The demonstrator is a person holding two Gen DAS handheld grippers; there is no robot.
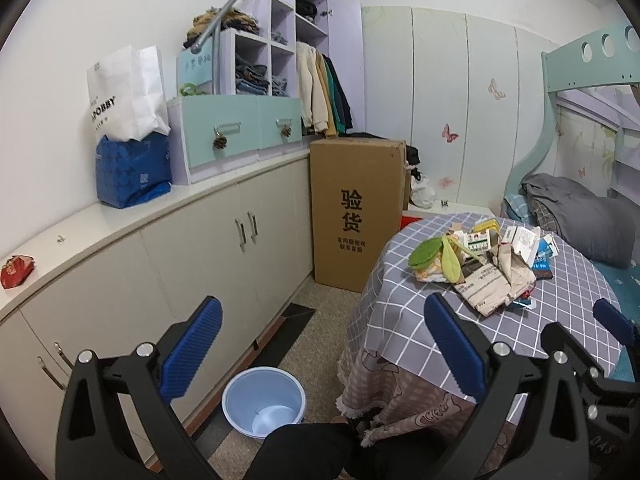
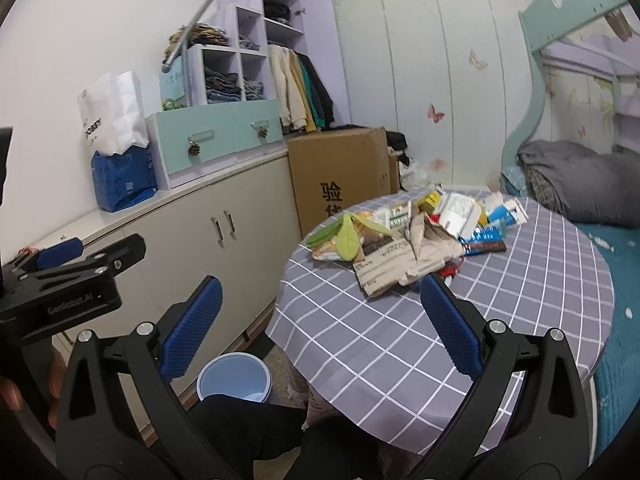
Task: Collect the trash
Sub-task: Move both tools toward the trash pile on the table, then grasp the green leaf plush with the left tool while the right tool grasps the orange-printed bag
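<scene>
1. Presently, the trash pile point(image 2: 416, 236) sits on the round table point(image 2: 500, 320), toward its far side, and appears untouched. It comprises crumpled brown printed paper point(image 2: 404, 264), 2 green leaf-shaped pieces point(image 2: 340, 238), and small cartons and wrappers in white, blue and yellow point(image 2: 480, 216).

2. The light blue bucket point(image 1: 264, 402) stands on the floor between the table and the cabinet run point(image 1: 200, 264). What shows of its inside holds no trash. It is judged to be the collection bin.

3. Left gripper point(image 1: 320, 352): fingers spread wide, holding nothing. It hangs above the floor at the table's near edge, with the bucket below it and the pile ahead to its right.

4. Right gripper point(image 2: 320, 328): fingers likewise spread wide and empty. It is raised over the near part of the tablecloth, short of the pile; its right pad point(image 2: 448, 328) lies just before the brown paper in view, though contact cannot be confirmed.

5. Progress, as a judgement: nothing is collected yet. Every visible item remains on the table, so all picking and dropping is outstanding.

6. Noted: a red wrapper point(image 1: 16, 272) lies on the cabinet top, well apart from the pile. Whether it counts as trash cannot be told.
</scene>
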